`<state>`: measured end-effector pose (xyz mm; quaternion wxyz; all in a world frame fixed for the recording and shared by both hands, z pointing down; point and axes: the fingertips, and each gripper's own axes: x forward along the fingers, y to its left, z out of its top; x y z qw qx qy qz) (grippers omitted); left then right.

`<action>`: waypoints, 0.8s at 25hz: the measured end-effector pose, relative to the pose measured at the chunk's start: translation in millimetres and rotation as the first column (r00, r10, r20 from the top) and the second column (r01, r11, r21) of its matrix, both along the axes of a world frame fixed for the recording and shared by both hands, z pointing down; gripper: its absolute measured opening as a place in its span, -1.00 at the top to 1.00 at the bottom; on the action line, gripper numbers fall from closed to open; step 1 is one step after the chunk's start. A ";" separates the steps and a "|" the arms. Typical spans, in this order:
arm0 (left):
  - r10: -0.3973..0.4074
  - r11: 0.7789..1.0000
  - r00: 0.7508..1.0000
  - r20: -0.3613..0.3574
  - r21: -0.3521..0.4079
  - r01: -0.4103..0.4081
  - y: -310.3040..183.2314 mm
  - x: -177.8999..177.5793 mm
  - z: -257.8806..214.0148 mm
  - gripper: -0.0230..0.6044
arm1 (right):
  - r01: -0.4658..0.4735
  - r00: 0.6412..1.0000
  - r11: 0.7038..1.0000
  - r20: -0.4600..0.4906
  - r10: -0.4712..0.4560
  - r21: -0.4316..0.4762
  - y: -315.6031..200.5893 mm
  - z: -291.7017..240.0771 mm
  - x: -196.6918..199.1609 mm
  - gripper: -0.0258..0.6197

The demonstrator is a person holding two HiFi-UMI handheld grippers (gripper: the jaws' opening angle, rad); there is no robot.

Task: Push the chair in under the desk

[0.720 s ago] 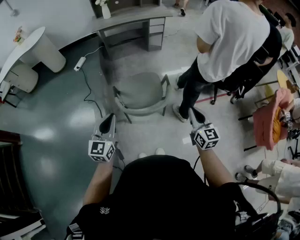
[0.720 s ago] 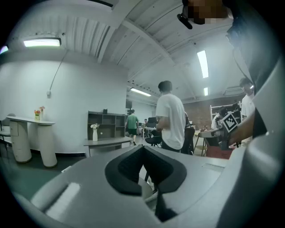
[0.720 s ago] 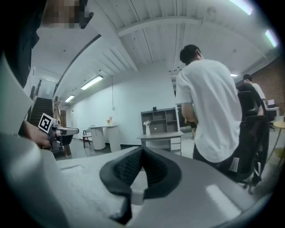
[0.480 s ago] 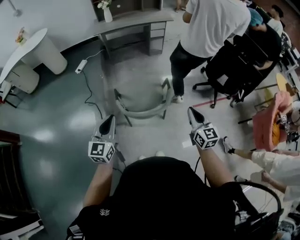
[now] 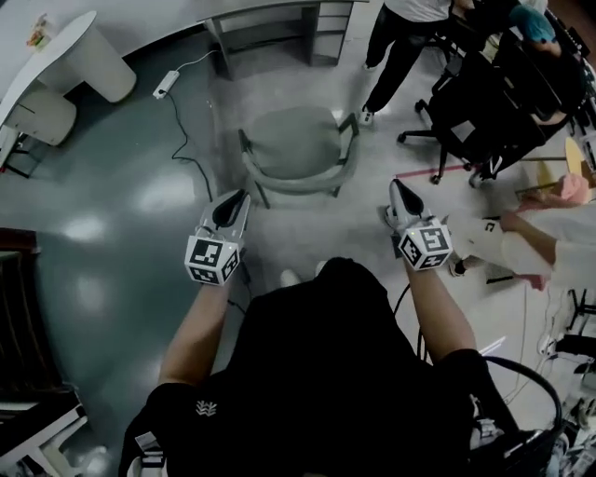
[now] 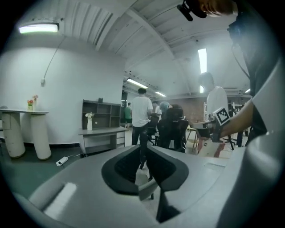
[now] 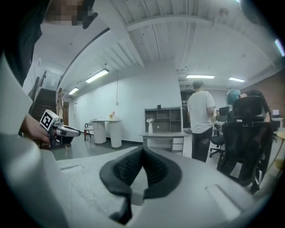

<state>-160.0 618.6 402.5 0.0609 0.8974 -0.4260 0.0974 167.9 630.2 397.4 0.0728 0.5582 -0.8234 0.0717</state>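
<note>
The grey armchair (image 5: 298, 140) stands on the floor in front of me, its back toward me and its seat facing the grey desk (image 5: 270, 11) at the far edge of the head view. My left gripper (image 5: 239, 196) hangs just short of the chair's left rear corner, its jaws a thin slit apart with nothing between them. My right gripper (image 5: 399, 186) is right of the chair back, apart from it, shut and empty. The desk (image 6: 100, 131) also shows beyond the left gripper (image 6: 142, 149). In the right gripper view the desk (image 7: 164, 133) lies beyond the right gripper (image 7: 142, 149).
A power strip (image 5: 166, 84) with a black cable lies on the floor left of the chair. A person in dark trousers (image 5: 396, 37) and a black office chair (image 5: 494, 93) are at the back right. A white round table (image 5: 47, 56) stands far left.
I have stepped forward, so both grippers are nearer the chair back. The person in the white shirt has walked away toward the back right.
</note>
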 end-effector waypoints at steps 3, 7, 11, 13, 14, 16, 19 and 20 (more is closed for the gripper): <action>0.047 0.999 0.998 0.033 -0.027 -0.047 -11.6 3.9 25.1 0.64 | 0.061 0.998 0.997 -0.008 -0.062 -0.047 -12.2 21.1 -13.3 0.92; 0.144 0.988 0.985 0.096 -0.077 -0.137 -26.5 27.4 61.6 0.32 | 0.202 0.976 0.969 -0.048 -0.211 -0.142 -32.6 57.0 -35.3 0.90; 0.237 0.967 0.954 0.182 -0.142 -0.213 -35.2 49.1 108.6 0.30 | 0.326 0.932 0.909 -0.071 -0.355 -0.259 -47.4 110.6 -54.3 0.64; 0.269 0.955 0.940 0.211 -0.181 -0.233 -41.0 54.3 130.7 0.30 | 0.382 0.899 0.865 -0.087 -0.430 -0.325 -54.2 139.2 -64.9 0.48; 0.291 0.946 0.931 0.221 -0.208 -0.247 -43.4 57.1 142.5 0.30 | 0.409 0.876 0.840 -0.104 -0.471 -0.356 -56.0 152.1 -69.3 0.41; 0.337 0.924 0.912 0.233 -0.266 -0.273 -49.2 62.2 166.2 0.30 | 0.450 0.822 0.786 -0.146 -0.550 -0.423 -58.8 177.6 -74.7 0.33; 0.377 0.903 0.889 0.259 -0.318 -0.291 -66.8 65.4 192.3 0.28 | 0.484 0.751 0.715 -0.180 -0.635 -0.505 -70.5 212.0 -79.5 0.24; 0.395 0.896 0.877 0.273 -0.325 -0.302 -72.4 68.7 197.6 0.25 | 0.494 0.726 0.692 -0.187 -0.661 -0.527 -74.8 222.0 -80.5 0.19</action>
